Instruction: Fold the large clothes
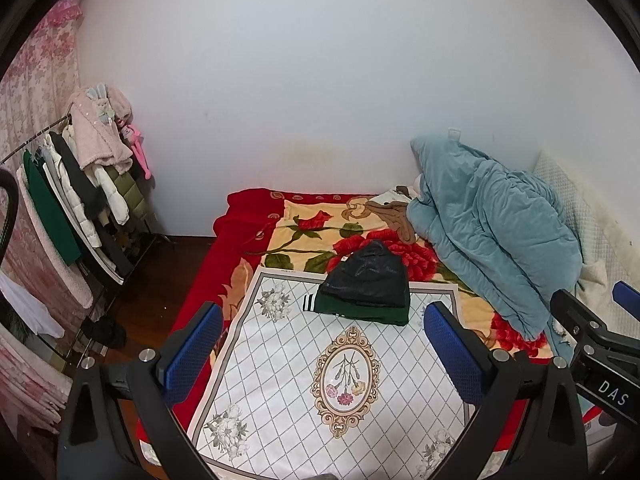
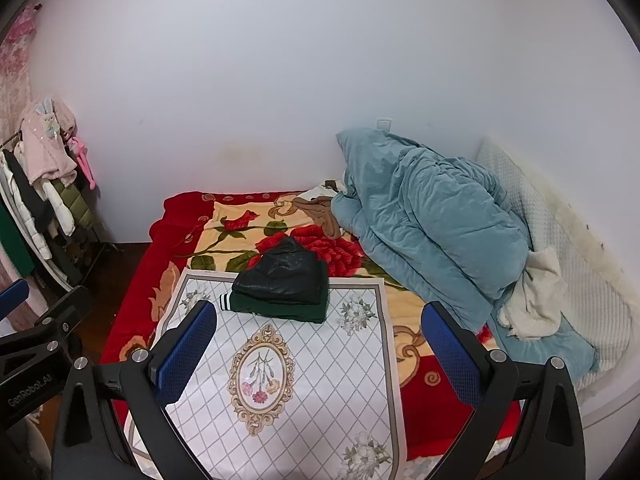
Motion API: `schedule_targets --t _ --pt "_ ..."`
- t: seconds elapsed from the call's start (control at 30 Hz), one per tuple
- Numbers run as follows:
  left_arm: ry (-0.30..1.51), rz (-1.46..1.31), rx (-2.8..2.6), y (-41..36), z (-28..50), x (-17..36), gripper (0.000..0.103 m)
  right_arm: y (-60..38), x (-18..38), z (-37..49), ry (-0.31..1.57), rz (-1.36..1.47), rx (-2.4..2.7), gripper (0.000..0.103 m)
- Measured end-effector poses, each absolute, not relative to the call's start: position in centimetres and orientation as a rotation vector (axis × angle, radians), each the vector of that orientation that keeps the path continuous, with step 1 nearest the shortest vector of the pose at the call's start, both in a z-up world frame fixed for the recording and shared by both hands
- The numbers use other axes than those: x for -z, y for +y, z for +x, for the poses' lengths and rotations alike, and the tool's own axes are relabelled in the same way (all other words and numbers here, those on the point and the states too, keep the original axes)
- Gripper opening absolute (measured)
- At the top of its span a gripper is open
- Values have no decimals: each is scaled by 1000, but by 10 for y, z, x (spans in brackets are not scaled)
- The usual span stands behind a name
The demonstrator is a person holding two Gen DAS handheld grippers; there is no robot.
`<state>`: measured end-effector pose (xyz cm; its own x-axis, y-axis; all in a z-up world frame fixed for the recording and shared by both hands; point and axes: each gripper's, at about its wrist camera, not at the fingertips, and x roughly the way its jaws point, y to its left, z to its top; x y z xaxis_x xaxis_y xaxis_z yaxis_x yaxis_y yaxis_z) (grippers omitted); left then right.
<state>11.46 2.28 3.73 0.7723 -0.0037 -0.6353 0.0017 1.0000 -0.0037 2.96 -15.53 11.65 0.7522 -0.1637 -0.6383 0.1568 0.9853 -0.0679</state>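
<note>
A folded black jacket (image 1: 366, 276) lies on top of a folded dark green garment (image 1: 360, 312) with a white-striped cuff, at the far end of a white patterned mat (image 1: 320, 380) on the bed. Both show in the right wrist view too, the jacket (image 2: 284, 276) and the green garment (image 2: 280, 310) on the mat (image 2: 288, 380). My left gripper (image 1: 324, 356) is open and empty, held above the mat's near part. My right gripper (image 2: 320, 354) is open and empty beside it, also seen at the left view's right edge (image 1: 600, 344).
A red floral blanket (image 1: 304, 232) covers the bed. A crumpled teal duvet (image 1: 492, 236) lies at the far right against the wall, with a white fleece (image 2: 536, 300) by it. A clothes rack (image 1: 72, 200) with hanging garments stands left, on dark floor.
</note>
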Motion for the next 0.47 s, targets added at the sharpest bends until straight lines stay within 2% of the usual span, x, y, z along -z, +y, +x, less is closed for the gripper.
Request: schedule_targets --t 0.47 --pt "683 3 -5 25 114 -43 103 -156 -115 22 696 -11 181 103"
